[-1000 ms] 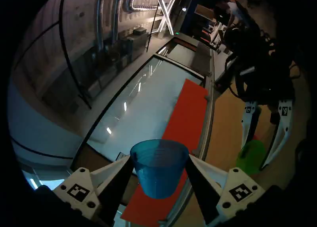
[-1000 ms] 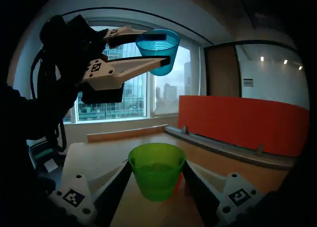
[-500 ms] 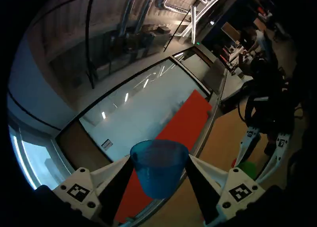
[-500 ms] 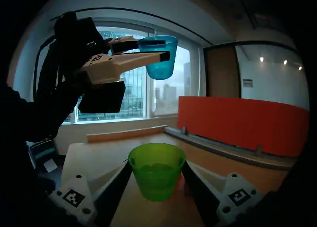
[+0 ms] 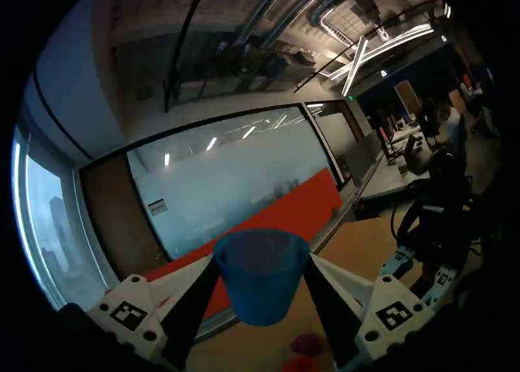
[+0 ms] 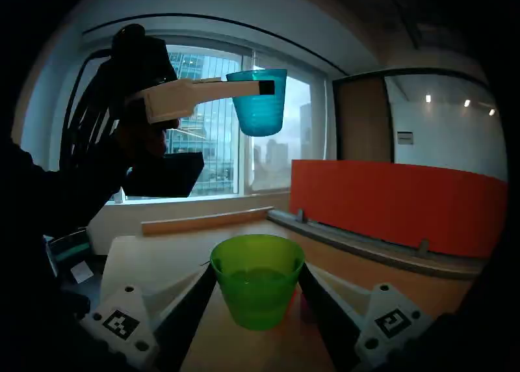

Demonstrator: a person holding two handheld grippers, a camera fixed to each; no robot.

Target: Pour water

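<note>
The left tool (image 5: 260, 261) pinches the blue cup (image 5: 261, 287) between both fingers. In the right gripper view that cup hangs in the upper middle of the frame, in front of the window (image 6: 195, 157). A second ago it leaned over with its mouth tipped sideways; now it stands upright, rim level. The left gripper view has swung from looking down on the bench to looking out across the room.

The right tool (image 6: 257, 271) pinches the green cup (image 6: 257, 294) at the lower centre of its frame, just above the bench (image 6: 162, 261). It has not shifted, and water (image 6: 257, 282) seems to sit partway up inside.

Judging by the righted blue cup, the pour looks finished and what remains is setting the cups down.
</note>
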